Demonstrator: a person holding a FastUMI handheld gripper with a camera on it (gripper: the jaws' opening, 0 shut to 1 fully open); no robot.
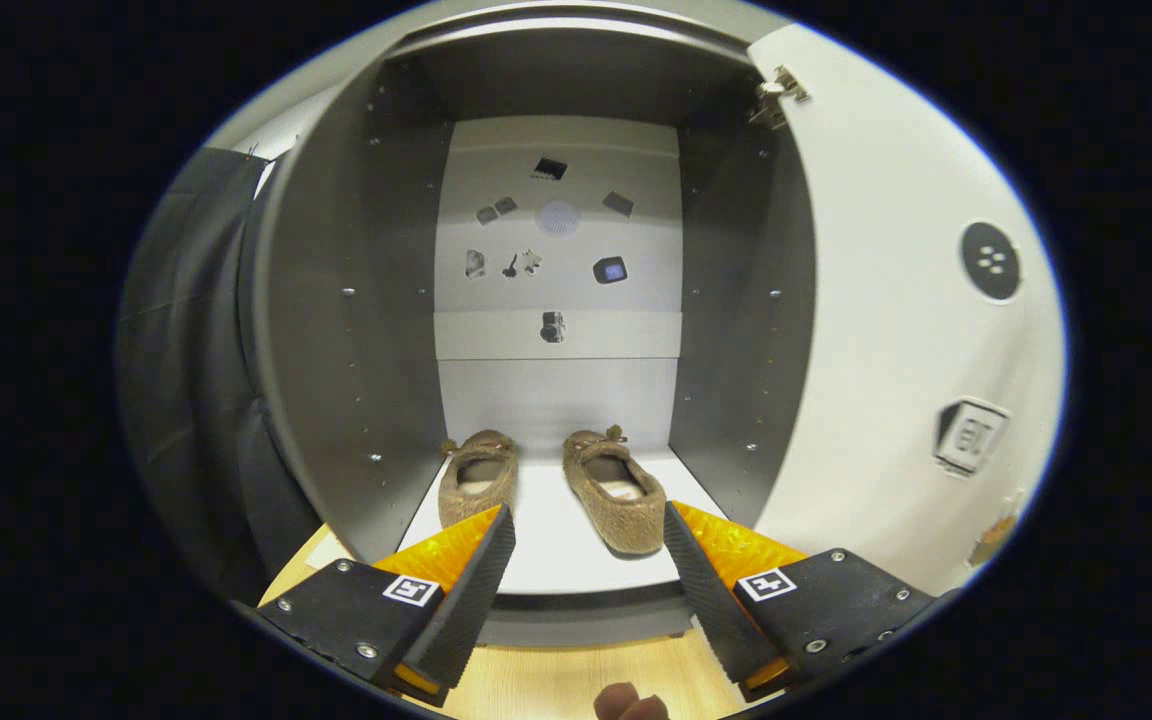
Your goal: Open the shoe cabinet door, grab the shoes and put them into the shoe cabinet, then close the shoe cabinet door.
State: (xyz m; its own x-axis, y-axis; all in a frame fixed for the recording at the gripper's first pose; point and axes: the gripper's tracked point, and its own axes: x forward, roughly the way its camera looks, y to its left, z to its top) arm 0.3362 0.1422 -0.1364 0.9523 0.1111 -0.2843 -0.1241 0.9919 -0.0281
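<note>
Two fuzzy shoes (556, 485) beyond spread claw (588, 525)

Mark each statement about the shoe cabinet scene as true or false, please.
1. The cabinet door is shut. False: it is swung open to the right.
2. Both shoes lie inside the cabinet. True.
3. The claw is shut on a shoe. False: its fingers stand apart, holding nothing.
4. The shoes sit beyond the fingers. True.
</note>
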